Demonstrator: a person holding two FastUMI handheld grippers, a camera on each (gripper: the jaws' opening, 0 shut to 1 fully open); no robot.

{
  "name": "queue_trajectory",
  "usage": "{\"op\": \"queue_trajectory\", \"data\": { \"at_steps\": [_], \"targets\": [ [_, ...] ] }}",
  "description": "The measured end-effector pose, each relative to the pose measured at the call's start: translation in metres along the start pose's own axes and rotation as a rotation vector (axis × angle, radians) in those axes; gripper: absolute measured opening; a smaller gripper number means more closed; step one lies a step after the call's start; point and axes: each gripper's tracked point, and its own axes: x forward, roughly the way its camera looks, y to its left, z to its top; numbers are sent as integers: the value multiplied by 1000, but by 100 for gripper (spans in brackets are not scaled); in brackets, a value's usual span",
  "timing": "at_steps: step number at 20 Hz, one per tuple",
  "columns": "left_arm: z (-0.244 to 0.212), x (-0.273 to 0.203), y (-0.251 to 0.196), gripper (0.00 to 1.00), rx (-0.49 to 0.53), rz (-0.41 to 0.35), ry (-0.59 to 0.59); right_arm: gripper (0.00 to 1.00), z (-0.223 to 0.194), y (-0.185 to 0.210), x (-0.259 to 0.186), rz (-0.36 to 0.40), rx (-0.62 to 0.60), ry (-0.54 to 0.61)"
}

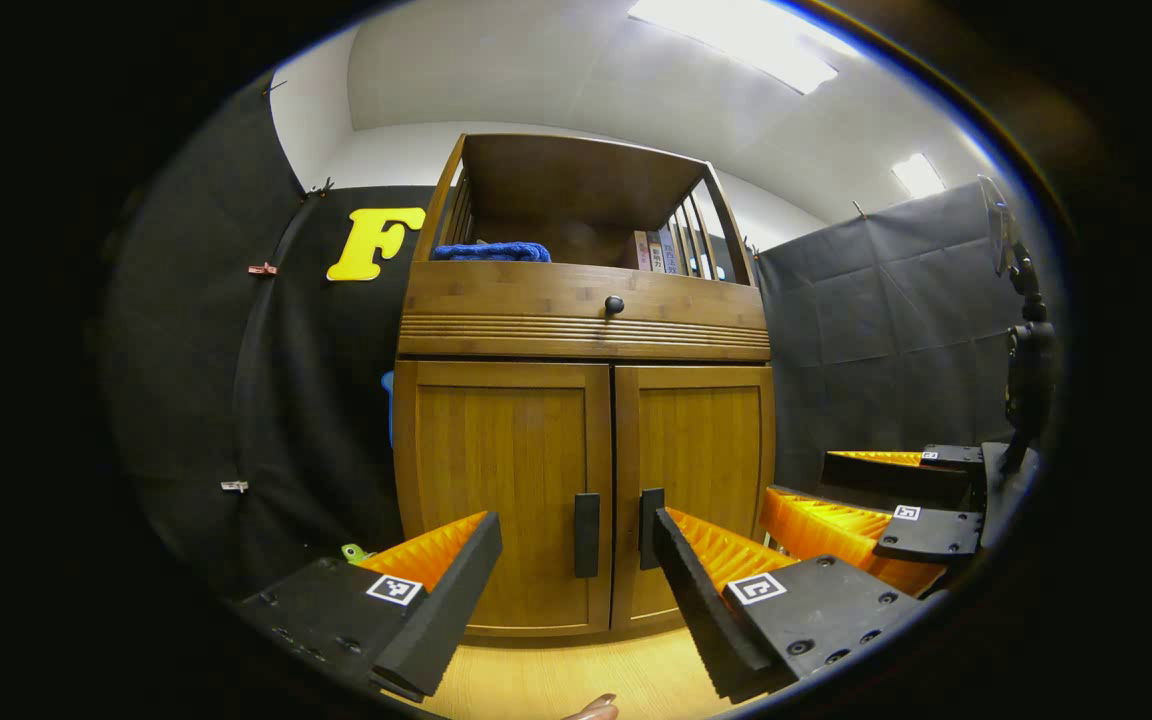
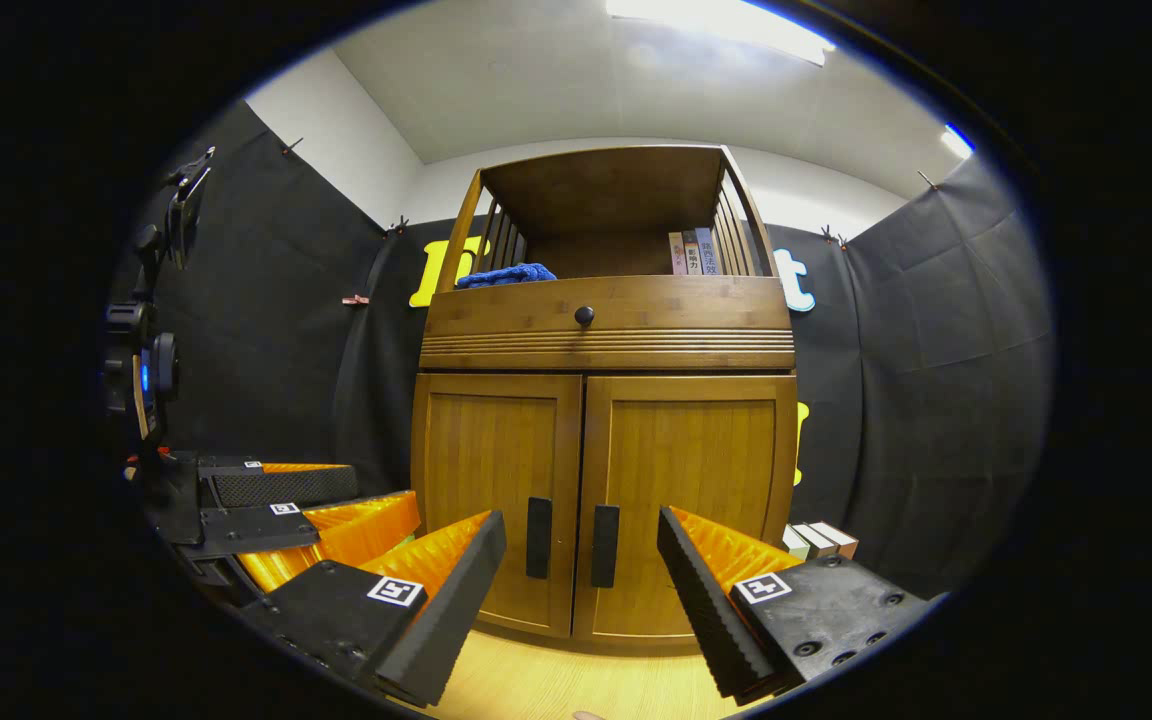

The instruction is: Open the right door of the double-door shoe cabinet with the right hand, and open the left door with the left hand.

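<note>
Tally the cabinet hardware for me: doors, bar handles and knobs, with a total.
Doors: 2, left door and right door, both closed
Black bar handles: 2, left handle, right handle
Round knob: 1
Total: 5

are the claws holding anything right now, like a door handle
Nothing is held. The left claw and right claw are both open, short of the cabinet; the left door handle and right door handle are untouched, doors closed.
</note>
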Motion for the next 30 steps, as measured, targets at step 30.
{"op": "queue_trajectory", "data": {
  "at_steps": [30],
  "targets": [
    [2,-27,19,95,-31,-65,-30,97,-54,10,69,4,-2,67]
  ]
}}
